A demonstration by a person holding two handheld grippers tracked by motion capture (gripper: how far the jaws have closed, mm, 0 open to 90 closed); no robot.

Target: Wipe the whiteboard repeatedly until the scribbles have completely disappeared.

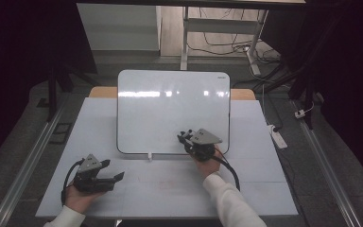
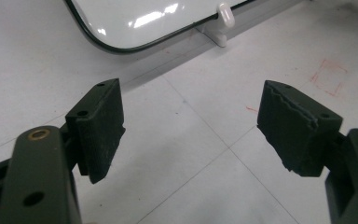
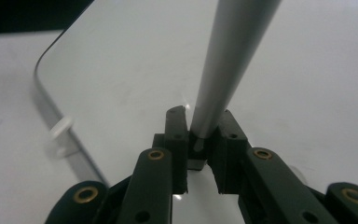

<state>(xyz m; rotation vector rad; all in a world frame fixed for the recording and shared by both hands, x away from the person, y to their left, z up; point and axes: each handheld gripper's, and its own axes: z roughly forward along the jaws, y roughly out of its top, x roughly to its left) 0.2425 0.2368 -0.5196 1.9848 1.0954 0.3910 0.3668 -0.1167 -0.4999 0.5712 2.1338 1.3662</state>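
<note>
A white whiteboard (image 1: pixel 170 109) with a dark rim lies tilted at the middle of the pale table (image 1: pixel 99 123). My right gripper (image 1: pixel 185 138) hovers over the board's lower right part. In the right gripper view it (image 3: pixel 204 126) is shut on a grey marker (image 3: pixel 228 60) that runs up and away over the board (image 3: pixel 135 70). My left gripper (image 1: pixel 114 171) rests at the table's front left, held in a hand. Its jaws (image 2: pixel 191 126) stand wide open with nothing between them, pointing toward the board's near corner (image 2: pixel 135 18).
A small white clip (image 1: pixel 149 156) sits at the board's near edge, seen also as the clip (image 2: pixel 221 18) in the left gripper view. Faint red marks (image 2: pixel 328 77) are on the table. A white power strip (image 1: pixel 278 135) lies on the floor at the right. Desk legs and cables stand behind.
</note>
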